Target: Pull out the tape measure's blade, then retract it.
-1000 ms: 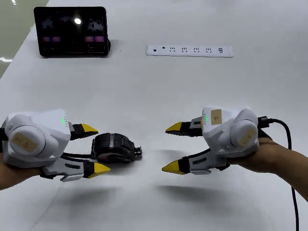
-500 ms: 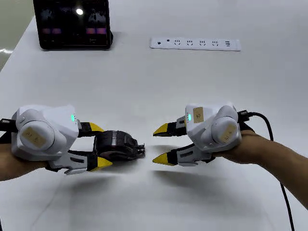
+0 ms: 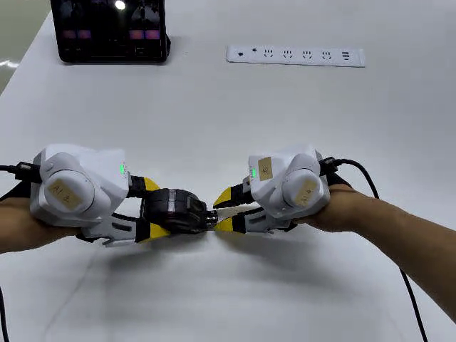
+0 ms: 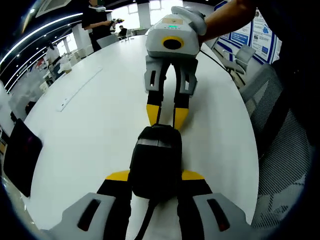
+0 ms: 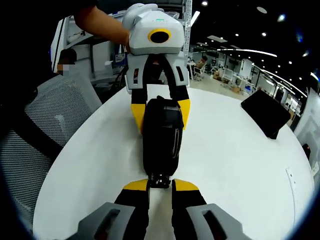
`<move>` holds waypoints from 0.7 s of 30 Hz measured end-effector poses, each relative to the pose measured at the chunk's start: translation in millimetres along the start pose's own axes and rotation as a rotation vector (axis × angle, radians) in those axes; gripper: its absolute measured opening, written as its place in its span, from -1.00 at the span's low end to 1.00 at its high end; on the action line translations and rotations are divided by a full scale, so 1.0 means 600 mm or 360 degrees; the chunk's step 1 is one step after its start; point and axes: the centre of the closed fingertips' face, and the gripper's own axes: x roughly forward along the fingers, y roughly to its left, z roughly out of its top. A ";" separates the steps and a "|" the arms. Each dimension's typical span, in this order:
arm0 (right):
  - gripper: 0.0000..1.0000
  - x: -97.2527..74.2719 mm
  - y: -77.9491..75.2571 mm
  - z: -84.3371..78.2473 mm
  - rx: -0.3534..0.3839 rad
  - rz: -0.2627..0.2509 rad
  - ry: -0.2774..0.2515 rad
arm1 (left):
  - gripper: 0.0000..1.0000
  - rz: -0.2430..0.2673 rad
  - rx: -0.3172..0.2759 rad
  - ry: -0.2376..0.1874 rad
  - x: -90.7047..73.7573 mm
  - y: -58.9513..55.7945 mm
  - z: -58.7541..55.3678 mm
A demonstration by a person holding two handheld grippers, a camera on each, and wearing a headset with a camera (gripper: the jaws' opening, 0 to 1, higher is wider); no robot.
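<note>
Clamping the black rounded plastic tape measure [image 3: 174, 211] by both flanks in the left gripper [image 3: 152, 207], low over the near part of the white tabletop [image 3: 214, 121]. Meeting it from the right with the right gripper [image 3: 224, 211], narrowed to a slim gap either side of the small metal hook [image 5: 160, 180] at the case's right end; cannot tell whether actually pinching it. Far left: a black tablet [image 3: 110, 30], propped upright. Far right of centre: a long white power strip [image 3: 296, 55], lying flat. Broad bare white between those and the grippers. Beyond the table's curved edge: a grey mesh chair [image 4: 280, 125] and a lit office.
</note>
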 end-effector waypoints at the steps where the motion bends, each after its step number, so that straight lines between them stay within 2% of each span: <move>1: -0.72 0.002 0.001 -0.001 -0.0005 0.0005 0.0007 | -0.42 -0.0005 0.0000 0.0001 0.000 0.000 0.000; 9: -0.77 0.006 0.001 -0.003 0.0022 0.0027 0.0000 | -0.44 -0.0040 -0.0006 -0.0002 0.000 -0.001 -0.001; 21: -0.80 0.004 0.006 -0.004 0.0036 0.0034 0.0014 | -0.46 -0.0083 0.0035 0.0004 0.000 -0.003 0.000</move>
